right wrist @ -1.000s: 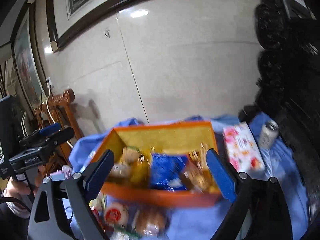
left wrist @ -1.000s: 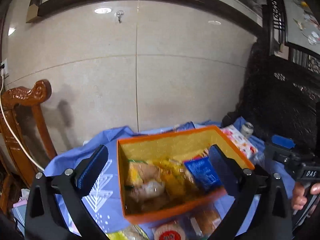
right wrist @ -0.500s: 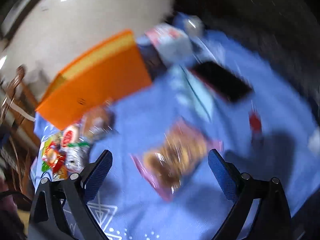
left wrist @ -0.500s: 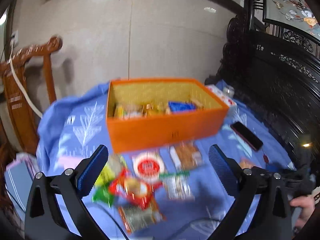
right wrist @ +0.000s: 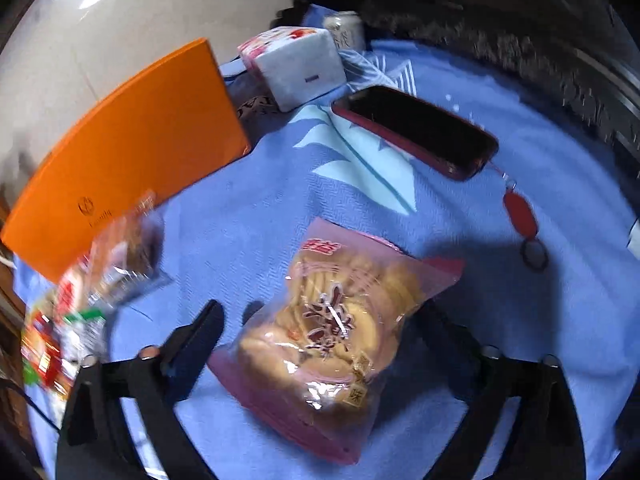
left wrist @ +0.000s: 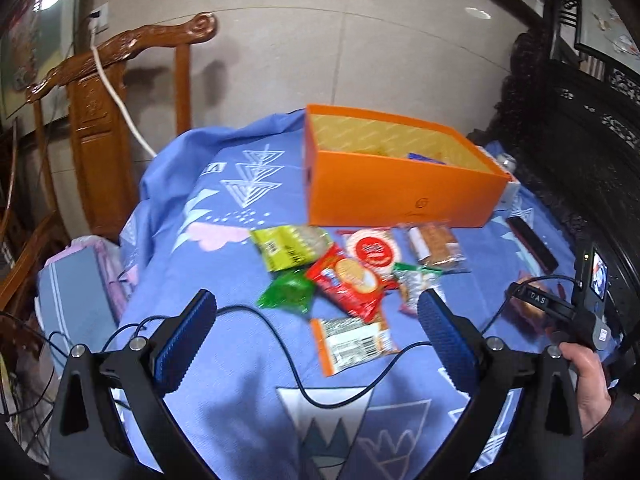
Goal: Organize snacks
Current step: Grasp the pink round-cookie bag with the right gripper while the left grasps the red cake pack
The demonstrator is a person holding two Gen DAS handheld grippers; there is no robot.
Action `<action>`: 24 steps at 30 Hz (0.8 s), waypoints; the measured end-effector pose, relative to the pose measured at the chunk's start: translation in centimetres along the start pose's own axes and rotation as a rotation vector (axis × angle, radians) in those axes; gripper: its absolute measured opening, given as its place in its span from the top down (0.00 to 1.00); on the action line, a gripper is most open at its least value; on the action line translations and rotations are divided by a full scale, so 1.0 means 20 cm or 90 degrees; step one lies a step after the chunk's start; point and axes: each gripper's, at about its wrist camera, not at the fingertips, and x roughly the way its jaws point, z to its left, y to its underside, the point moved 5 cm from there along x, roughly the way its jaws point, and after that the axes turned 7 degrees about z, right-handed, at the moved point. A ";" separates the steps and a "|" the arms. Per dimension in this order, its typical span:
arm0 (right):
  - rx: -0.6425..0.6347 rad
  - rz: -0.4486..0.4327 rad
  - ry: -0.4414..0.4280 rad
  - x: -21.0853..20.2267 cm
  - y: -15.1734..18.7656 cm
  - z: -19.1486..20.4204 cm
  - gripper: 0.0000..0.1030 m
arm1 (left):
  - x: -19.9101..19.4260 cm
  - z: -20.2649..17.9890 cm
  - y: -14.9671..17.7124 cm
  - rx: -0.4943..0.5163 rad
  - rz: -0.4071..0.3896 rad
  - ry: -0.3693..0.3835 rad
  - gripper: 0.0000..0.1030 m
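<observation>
Blue patterned cloth (left wrist: 240,360) covers the table, with a carved wooden chair (left wrist: 100,112) and a tiled wall behind it. Compared with one second ago, both cameras have pulled back from the orange box (left wrist: 400,196): its interior then filled both views; now only its outer wall and a sliver of lining show.

Left tool (left wrist: 316,344): jaws wide, nothing between them, above a black cable (left wrist: 280,344). Loose snack packets (left wrist: 352,276) lie in a cluster just in front of the box. The right hand (left wrist: 588,372) appears at the frame edge.

Right tool (right wrist: 320,340): jaws wide, straddling a pink bag of biscuits (right wrist: 336,332) lying on the cloth; contact cannot be determined. Half a second ago this bag lay farther ahead of the fingers.

Shown only in the right view: a key fob (right wrist: 520,212) and a tissue box (right wrist: 296,64). A phone (right wrist: 416,132) appears in both.
</observation>
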 end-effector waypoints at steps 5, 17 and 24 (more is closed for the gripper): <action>-0.048 -0.001 -0.006 -0.03 -0.01 -0.02 0.49 | 0.01 0.02 0.01 -0.002 -0.001 -0.014 0.04; -0.109 -0.017 -0.159 -0.34 0.13 0.13 0.57 | 0.16 -0.06 -0.01 -0.012 0.020 0.013 0.04; -0.168 -0.038 -0.198 -0.45 0.18 0.24 0.57 | 0.42 -0.13 -0.06 -0.080 0.079 0.038 0.04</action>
